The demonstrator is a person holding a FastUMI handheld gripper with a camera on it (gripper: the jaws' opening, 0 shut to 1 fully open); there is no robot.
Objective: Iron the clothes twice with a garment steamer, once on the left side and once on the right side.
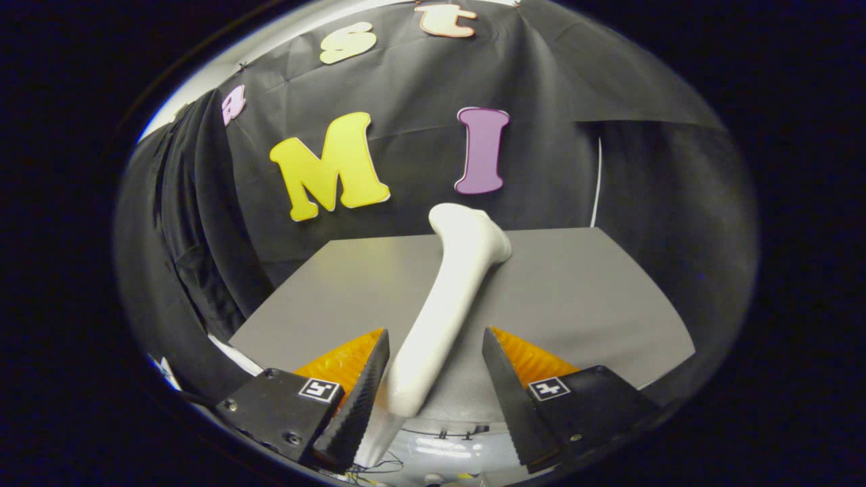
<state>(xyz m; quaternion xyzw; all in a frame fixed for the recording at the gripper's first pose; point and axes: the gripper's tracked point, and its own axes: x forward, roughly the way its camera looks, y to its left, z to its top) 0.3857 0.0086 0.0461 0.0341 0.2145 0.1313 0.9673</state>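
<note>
A black cloth wall hangs at the back of the booth, with folds down its side. In front of it sits a flat gray bench. Its far edge runs along the bottom of the wall.

A white garment steamer lies across the middle of the bench. Its wide head is at the far edge of the bench, just touching the line where the wall starts. Its long handle slants back toward the gripper, and the rounded end of the handle hangs past the near edge of the bench.

The fingers are spread wide apart. The handle end sits between them. It is close against the left finger, maybe touching it. There is a clear gap between the handle and the right finger, so the fingers are not squeezing it.

A thin white cord runs down the wall near the far right corner of the bench.
</note>
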